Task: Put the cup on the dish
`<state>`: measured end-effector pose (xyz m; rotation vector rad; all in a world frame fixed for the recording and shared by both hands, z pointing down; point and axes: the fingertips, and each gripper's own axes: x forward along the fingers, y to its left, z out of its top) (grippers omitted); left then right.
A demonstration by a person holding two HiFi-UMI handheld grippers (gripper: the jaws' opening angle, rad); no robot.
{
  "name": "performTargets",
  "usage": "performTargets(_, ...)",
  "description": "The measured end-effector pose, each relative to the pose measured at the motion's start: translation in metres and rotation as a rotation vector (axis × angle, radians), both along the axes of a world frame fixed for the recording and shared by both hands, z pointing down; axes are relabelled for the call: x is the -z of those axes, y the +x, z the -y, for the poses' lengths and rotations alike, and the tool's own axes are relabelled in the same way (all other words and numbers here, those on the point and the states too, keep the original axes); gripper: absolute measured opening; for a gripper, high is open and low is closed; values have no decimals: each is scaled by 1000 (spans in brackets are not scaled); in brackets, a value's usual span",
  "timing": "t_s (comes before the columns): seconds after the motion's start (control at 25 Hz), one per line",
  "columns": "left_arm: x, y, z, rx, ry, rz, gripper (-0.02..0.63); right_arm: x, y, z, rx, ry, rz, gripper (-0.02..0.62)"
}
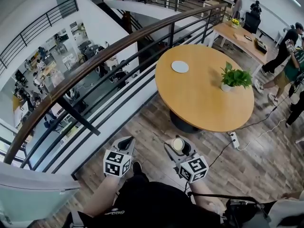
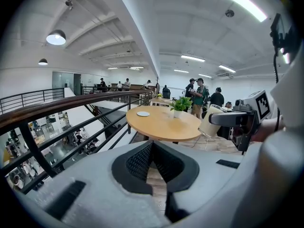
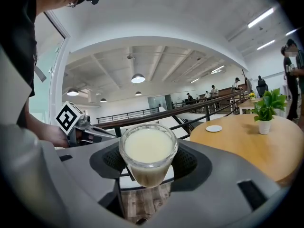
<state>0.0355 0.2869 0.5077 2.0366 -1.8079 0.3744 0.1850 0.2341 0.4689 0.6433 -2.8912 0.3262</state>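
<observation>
A glass cup (image 3: 148, 153) full of milky white liquid sits upright between the pads of my right gripper (image 3: 148, 161), which is shut on it. In the head view the cup (image 1: 178, 145) and right gripper (image 1: 178, 147) hang over the wooden floor, short of the round table. A small white dish (image 1: 180, 66) lies near the far left rim of that table (image 1: 204, 103), well beyond the cup; it also shows as the dish (image 3: 214, 128) in the right gripper view. My left gripper (image 1: 126, 144) is beside the right one, its pads (image 2: 142, 161) together with nothing in them.
A potted green plant (image 1: 234, 77) stands on the table's right side. A railing (image 1: 95, 65) with a wooden handrail runs along the left, with a drop to a lower floor behind it. A power strip (image 1: 233, 139) and cable lie on the floor by the table. People (image 1: 285, 51) stand at the far right.
</observation>
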Motion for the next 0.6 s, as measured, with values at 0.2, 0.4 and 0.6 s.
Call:
performTargets(0.2, 7, -52, 29, 2, 20, -1, 8, 7, -49, 29, -12, 17, -8, 255)
performTargets(0.4, 9, -106, 45, -5, 28, -24, 9, 11, -100, 44, -31, 21, -26, 255)
performTargets(0.6, 12, -163, 64, -17, 37, -32, 9, 14, -156, 65, -54, 29, -36, 255)
